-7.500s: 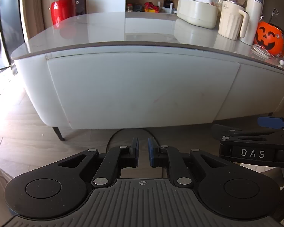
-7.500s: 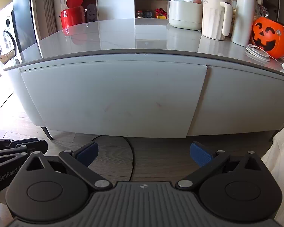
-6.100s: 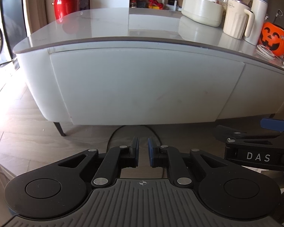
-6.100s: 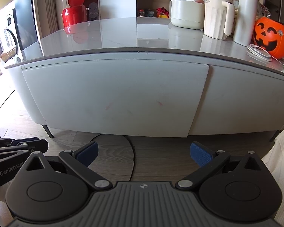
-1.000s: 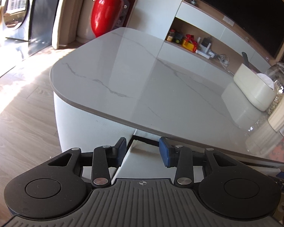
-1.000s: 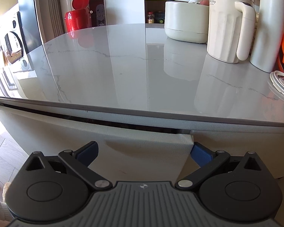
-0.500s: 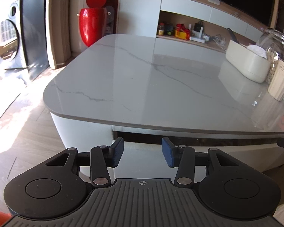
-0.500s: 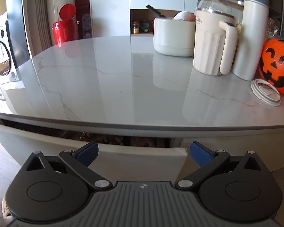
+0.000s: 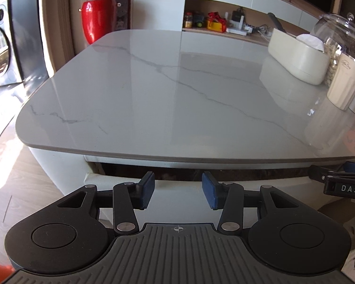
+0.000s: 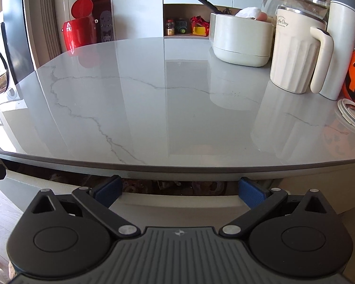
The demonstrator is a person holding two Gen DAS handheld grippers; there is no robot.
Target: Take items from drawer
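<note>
Counter (image 9: 177, 90): marble top, overhanging.
Drawer (image 10: 177, 201): part open under the counter edge, long axis across both views; dark contents (image 10: 168, 185) too dim to identify, just ahead of and below both grippers.
Right gripper (image 10: 179, 189): jaws wide apart, empty, seemingly nearer the contents.
Left gripper (image 9: 178, 190): jaws apart, empty.

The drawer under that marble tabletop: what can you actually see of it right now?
The drawer has a plain pale grey-white front, smooth and slightly curved, with no handle visible. It is pulled out only a little, leaving a dark gap under the edge of the tabletop. In that gap some brownish items show dimly, too shadowed to identify. The left gripper and right gripper are both open in front of its top edge, with nothing held.
</note>
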